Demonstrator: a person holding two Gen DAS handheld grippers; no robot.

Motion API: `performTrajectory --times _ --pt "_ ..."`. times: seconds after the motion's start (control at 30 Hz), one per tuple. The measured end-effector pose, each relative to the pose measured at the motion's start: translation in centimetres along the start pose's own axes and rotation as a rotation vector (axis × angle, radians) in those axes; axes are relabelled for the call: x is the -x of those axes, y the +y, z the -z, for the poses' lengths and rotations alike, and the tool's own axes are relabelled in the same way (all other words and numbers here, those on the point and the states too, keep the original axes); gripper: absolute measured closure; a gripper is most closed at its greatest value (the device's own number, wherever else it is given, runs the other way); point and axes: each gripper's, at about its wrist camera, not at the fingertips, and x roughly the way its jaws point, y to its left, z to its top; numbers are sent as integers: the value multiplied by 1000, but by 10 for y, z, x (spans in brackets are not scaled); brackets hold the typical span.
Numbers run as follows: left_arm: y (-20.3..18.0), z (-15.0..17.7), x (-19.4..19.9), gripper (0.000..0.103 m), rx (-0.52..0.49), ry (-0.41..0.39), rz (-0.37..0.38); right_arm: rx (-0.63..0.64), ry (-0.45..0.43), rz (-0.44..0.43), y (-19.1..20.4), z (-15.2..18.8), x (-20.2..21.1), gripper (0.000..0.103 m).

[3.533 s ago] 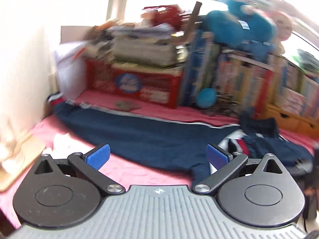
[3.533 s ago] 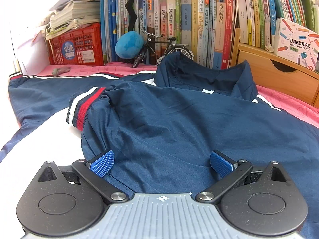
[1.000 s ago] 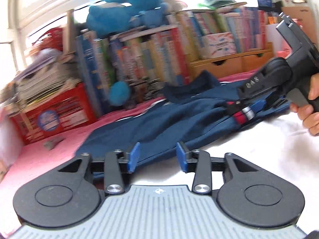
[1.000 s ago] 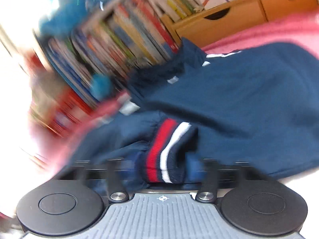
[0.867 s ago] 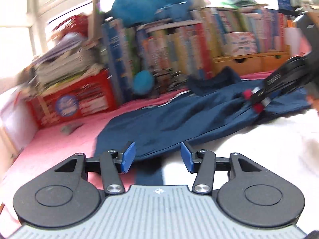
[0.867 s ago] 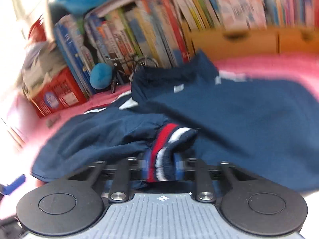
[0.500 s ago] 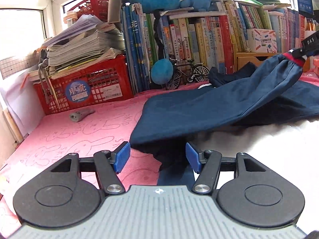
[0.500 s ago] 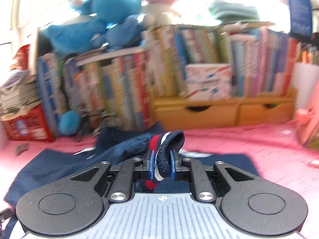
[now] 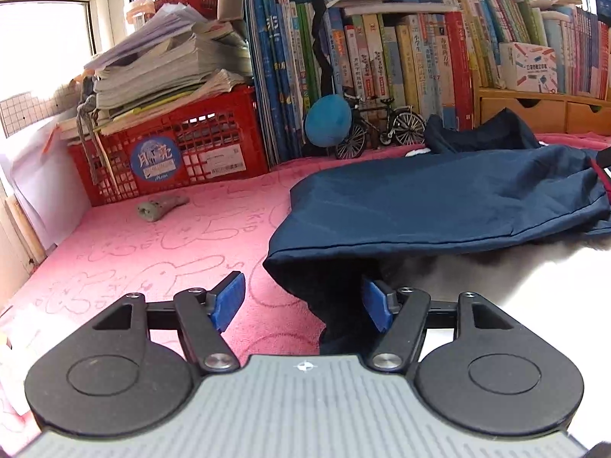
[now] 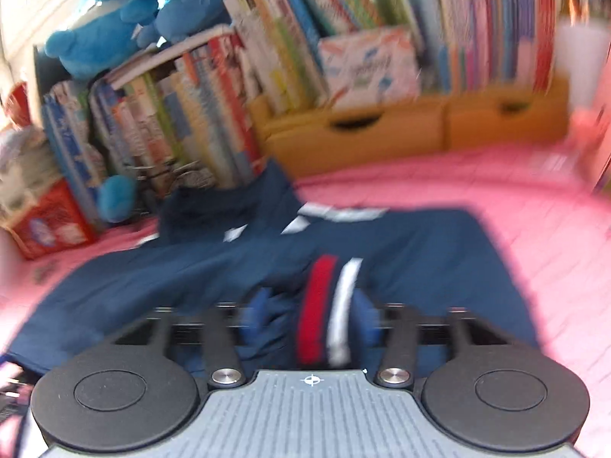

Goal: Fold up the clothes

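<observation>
A navy jacket (image 9: 439, 206) lies on the pink mat (image 9: 152, 252), one sleeve folded across its body toward the right. My left gripper (image 9: 301, 303) is open at the jacket's near left corner, and dark fabric reaches in beside the right pad. In the blurred right wrist view, the sleeve's red and white striped cuff (image 10: 328, 305) sits between the fingers of my right gripper (image 10: 313, 315), low over the jacket's body (image 10: 420, 252). Its jaws stand apart and look open. The cuff (image 9: 601, 179) also shows at the right edge of the left wrist view.
Behind the jacket stand a red crate (image 9: 172, 156) under stacked papers, a row of books (image 9: 401, 65), a blue plush ball (image 9: 327, 122), a toy bicycle (image 9: 382, 126) and wooden drawers (image 10: 401, 129). A small grey object (image 9: 160, 206) lies on the mat. White fuzzy cloth (image 9: 515, 274) lies under the jacket's near edge.
The right gripper carried the cuff across and down onto the jacket, and its jaws have widened from a tight grip. The sleeve now lies flat. The left gripper stays open by the corner.
</observation>
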Motion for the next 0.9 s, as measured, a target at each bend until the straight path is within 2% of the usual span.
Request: performTrajectory --times 0.03,0.07,0.13,0.17,0.2,0.3,0.37,0.4,0.43,0.5,0.57,0.6,0.73,0.8,0.9 --pt "1 0 -2 38 4 5 -9 -15 9 -12 0 2 -5 42" --pt "3 0 -3 38 7 10 -18 11 11 21 5 4 -10 36" --pt "5 -1 -6 36 14 20 -36 75 12 97 16 8 -21 36" --pt "6 -1 -8 36 18 25 -45 107 13 135 22 10 -27 54" --pt "8 -1 -9 36 21 30 -54 138 14 173 28 12 -33 66" --pt "13 -1 -13 34 36 50 -61 467 -49 342 52 31 -37 71" --pt "15 0 -14 34 36 67 -43 622 -82 441 57 44 -40 71" --pt "14 0 -15 32 27 73 -39 656 -87 463 55 46 -41 71" --pt "13 0 -16 31 18 78 -35 655 -87 473 50 45 -42 70" --pt "10 1 -17 26 -3 92 -30 635 -85 498 42 40 -42 60" --pt "6 1 -18 26 -28 97 -33 596 -86 520 37 33 -40 51" --pt "5 1 -18 26 -35 95 -37 575 -88 525 35 30 -38 50" --pt "4 1 -18 26 -39 97 -38 507 -183 500 49 32 -9 46" --pt "5 1 -18 26 -32 98 -37 471 -218 375 65 34 6 43" --pt "7 2 -16 26 -20 100 -32 407 -185 115 96 39 20 43"
